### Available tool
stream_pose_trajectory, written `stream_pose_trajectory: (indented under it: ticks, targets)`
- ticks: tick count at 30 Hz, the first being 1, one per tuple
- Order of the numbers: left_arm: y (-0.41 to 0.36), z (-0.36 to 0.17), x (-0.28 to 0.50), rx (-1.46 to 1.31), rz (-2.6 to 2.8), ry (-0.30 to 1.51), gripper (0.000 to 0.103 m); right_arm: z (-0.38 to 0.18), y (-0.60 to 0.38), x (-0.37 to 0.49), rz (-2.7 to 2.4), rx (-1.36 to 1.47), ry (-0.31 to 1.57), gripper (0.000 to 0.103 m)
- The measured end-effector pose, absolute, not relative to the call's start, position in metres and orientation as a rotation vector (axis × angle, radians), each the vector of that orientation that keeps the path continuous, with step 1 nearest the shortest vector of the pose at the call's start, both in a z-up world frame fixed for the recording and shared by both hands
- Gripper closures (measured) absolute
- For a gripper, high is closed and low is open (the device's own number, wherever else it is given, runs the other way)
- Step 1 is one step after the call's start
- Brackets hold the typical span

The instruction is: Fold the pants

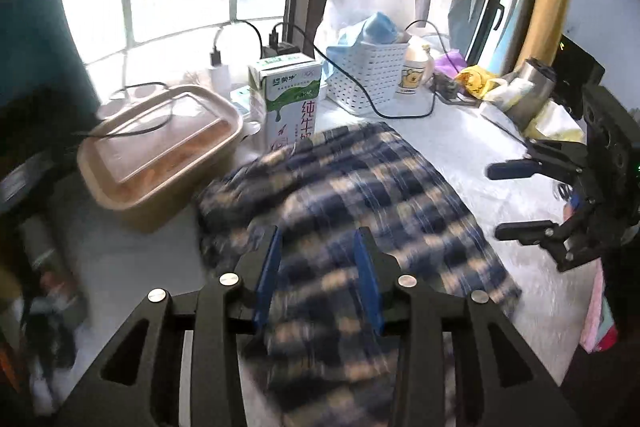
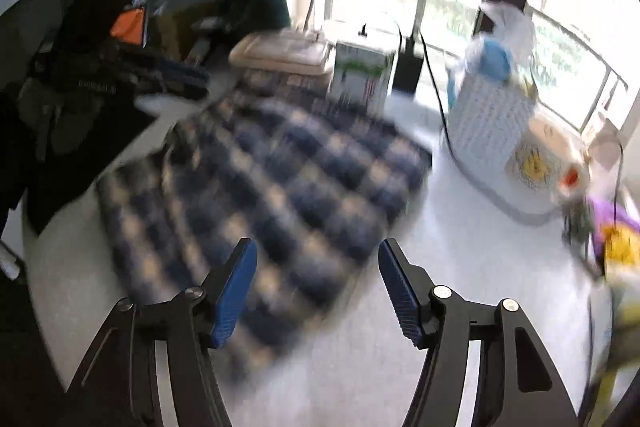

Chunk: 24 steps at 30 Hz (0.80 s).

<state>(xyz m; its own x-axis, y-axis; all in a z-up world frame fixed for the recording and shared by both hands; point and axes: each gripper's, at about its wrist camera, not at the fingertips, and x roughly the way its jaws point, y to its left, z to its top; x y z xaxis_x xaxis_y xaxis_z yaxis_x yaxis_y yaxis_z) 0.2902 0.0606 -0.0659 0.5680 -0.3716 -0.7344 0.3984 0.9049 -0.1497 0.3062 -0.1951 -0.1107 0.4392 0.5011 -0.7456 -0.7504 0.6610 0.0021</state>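
Note:
The blue and beige plaid pants (image 1: 352, 195) lie in a folded pile on the white table (image 1: 472, 147). My left gripper (image 1: 317, 233) hovers over their near part, its blue pads (image 1: 266, 275) apart with cloth showing below the gap and nothing pinched. In the right wrist view the pants (image 2: 280, 179) spread to the left of centre, blurred. My right gripper (image 2: 317, 245) is open above their near right edge, with nothing between its pads. From the left wrist camera the right gripper (image 1: 494, 201) shows at the table's right side, fingers apart.
A brown lidded container (image 1: 160, 155) and a milk carton (image 1: 288, 99) stand just behind the pants. Farther right are a white basket (image 1: 368, 75), a bottle (image 1: 414, 71), a black cable (image 1: 360, 87) and yellow clutter (image 1: 476, 79). Dark bags (image 2: 80, 87) crowd the left.

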Motion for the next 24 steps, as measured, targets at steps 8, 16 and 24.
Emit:
stream_pose_trajectory:
  ticks: [8, 16, 24]
  targets:
    - [0.064, -0.117, 0.349, -0.006, -0.377, 0.96, 0.066, -0.145, -0.139, 0.396, 0.833, -0.303, 0.875, 0.038]
    - [0.081, -0.122, 0.357, -0.069, -0.389, 0.996, 0.075, -0.164, -0.13, 0.415, 0.815, -0.399, 0.923, 0.038]
    - [0.097, -0.092, 0.33, -0.048, -0.332, 0.927, 0.053, -0.141, -0.166, 0.409, 0.717, -0.314, 0.897, 0.038]
